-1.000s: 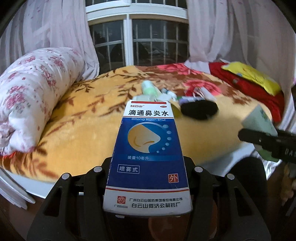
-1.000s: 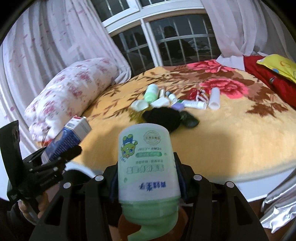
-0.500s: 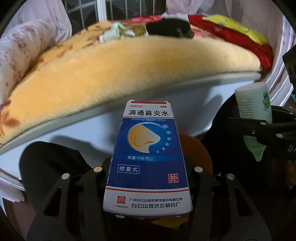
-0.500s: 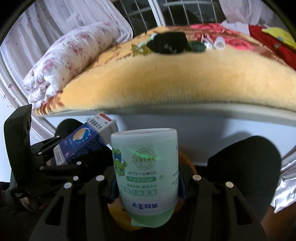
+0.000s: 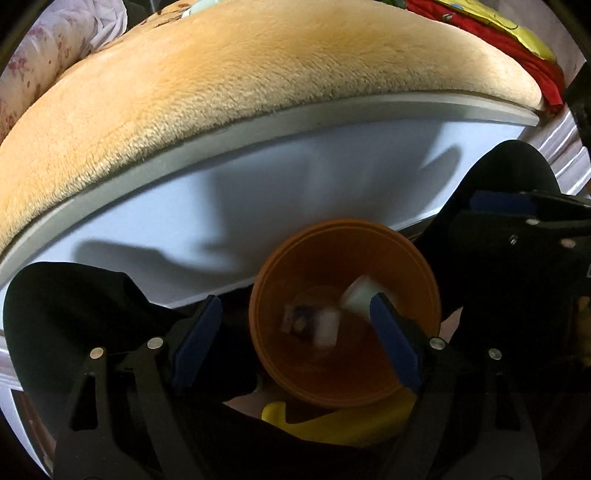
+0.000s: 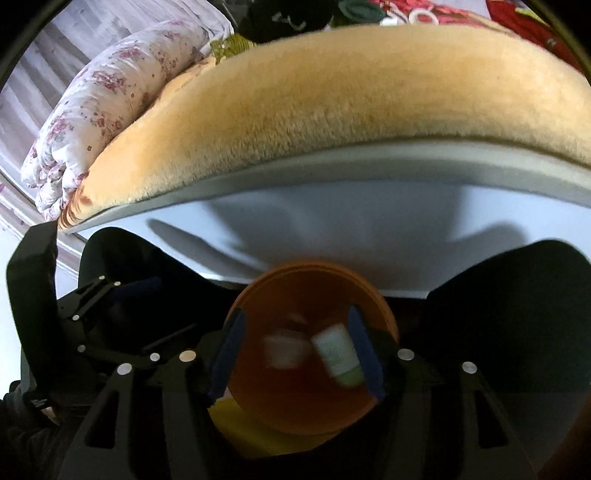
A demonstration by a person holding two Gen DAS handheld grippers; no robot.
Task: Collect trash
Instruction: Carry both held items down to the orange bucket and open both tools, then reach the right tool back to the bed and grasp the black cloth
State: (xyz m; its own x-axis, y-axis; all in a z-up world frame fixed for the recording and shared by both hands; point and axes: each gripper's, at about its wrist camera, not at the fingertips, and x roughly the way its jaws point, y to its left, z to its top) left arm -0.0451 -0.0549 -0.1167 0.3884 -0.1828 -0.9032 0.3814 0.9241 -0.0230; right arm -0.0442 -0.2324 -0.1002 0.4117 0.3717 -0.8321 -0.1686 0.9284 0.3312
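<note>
An orange trash bin (image 5: pixel 417 280) stands on the floor below the bed edge; it also shows in the right wrist view (image 6: pixel 376 306). Inside it lie the blue medicine box (image 5: pixel 299 317) and the green-capped white bottle (image 6: pixel 338 354), both blurred. In the left wrist view the bottle (image 5: pixel 364 293) is a white blur. My left gripper (image 5: pixel 295 332) is open and empty above the bin. My right gripper (image 6: pixel 297 354) is open and empty above the bin. More trash (image 6: pixel 277 18) lies on the bed top, mostly hidden.
The bed with a yellow plush blanket (image 5: pixel 258 74) and a white side panel (image 6: pixel 369 221) fills the upper view. A floral quilt roll (image 6: pixel 110 96) lies at left. A yellow object (image 5: pixel 332 421) sits beside the bin. Dark trouser legs (image 5: pixel 74 302) flank the bin.
Both grippers have dropped lower over the bin and opened. The blue box and the green bottle have left the jaws and are now in the bin.
</note>
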